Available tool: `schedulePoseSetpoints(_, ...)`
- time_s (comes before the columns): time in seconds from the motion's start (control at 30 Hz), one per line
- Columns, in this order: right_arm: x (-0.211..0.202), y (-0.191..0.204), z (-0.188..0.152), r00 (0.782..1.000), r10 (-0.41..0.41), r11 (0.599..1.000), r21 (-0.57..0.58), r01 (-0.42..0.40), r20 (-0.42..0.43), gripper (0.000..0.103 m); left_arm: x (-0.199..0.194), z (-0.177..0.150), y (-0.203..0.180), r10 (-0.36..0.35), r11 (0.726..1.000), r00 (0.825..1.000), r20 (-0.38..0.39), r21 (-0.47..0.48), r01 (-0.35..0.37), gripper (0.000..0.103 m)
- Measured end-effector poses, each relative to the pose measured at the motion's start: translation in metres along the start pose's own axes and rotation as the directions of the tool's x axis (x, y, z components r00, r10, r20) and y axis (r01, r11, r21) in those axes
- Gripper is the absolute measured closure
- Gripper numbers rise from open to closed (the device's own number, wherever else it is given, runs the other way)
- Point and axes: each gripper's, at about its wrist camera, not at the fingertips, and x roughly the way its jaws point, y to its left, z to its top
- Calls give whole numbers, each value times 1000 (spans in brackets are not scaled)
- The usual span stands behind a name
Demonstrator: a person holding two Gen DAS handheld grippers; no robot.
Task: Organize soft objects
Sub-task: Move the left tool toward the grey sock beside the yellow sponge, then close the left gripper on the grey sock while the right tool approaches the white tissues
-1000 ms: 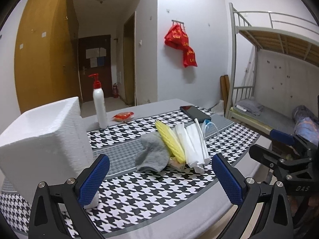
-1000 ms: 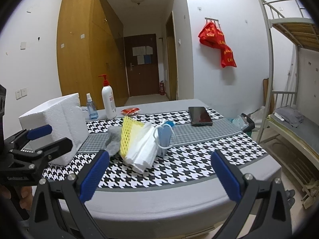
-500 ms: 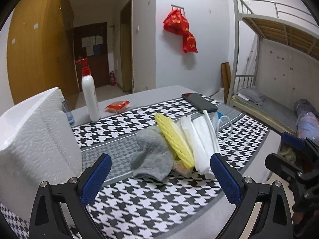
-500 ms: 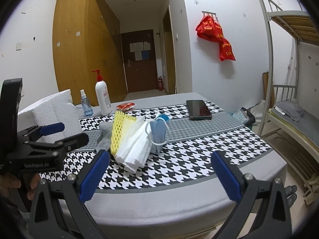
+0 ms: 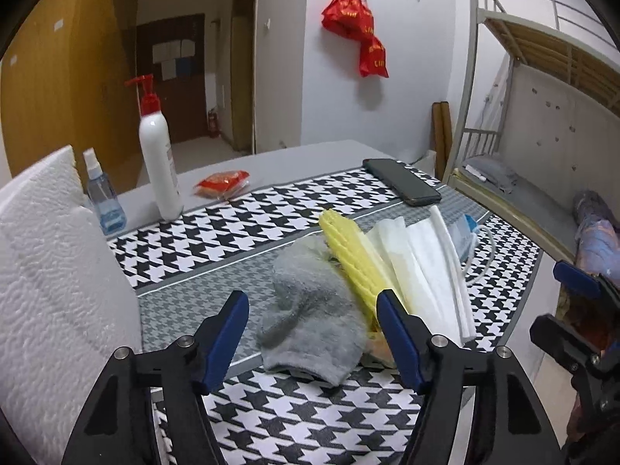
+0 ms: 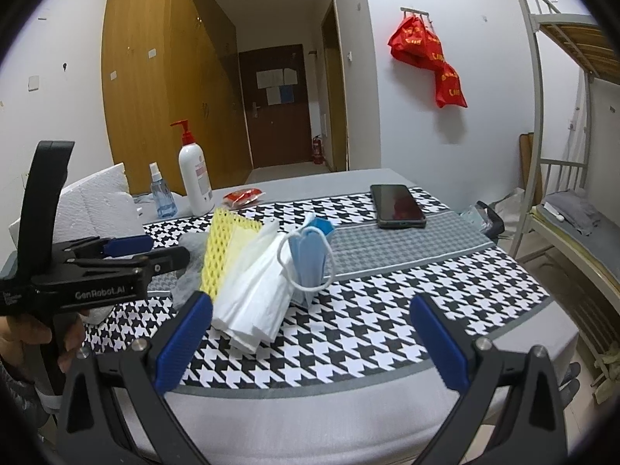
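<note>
The left tongs (image 5: 312, 327) have come down close over the crumpled grey sock (image 5: 310, 310) and narrowed, its blue pads either side of the sock, not visibly clamping it. Beside the sock lean a yellow foam net sleeve (image 5: 358, 255) and white folded tissues (image 5: 418, 267) on the houndstooth-covered worktop (image 5: 310, 418). From the right wrist, the right tongs (image 6: 312, 339) hang wide open and empty before the worktop edge, near the blue face mask (image 6: 310, 259).
</note>
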Motion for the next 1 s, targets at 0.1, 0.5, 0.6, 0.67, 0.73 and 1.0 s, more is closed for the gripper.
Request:
schedulePoseSetpoints(0.1,6,1,1,1000,-3,1000,-6,3,-10,0,7,3,2,-12,1000,1000,-12,-14,12,33)
schedulePoseSetpoints(0.5,20,9,2,999,-23,999,-26,22,-36,0,35,7,17,-51,998,997,-58,-49,48,60)
schedulePoseSetpoints(0.6,24,12,3,999,-26,999,-27,24,-45,0,40,5,19,-104,993,992,-66,-62,100,74)
schedulePoseSetpoints(0.67,28,14,3,998,-23,999,-32,22,-54,0,42,3,18,-129,990,989,-76,-63,125,87)
schedulePoseSetpoints(0.73,30,15,3,998,-21,999,-34,19,-61,0,44,2,18,-169,984,982,-85,-68,163,91)
schedulePoseSetpoints(1.0,45,14,7,995,8,1000,-24,-10,-96,0,27,0,13,-191,981,982,-16,-27,190,94)
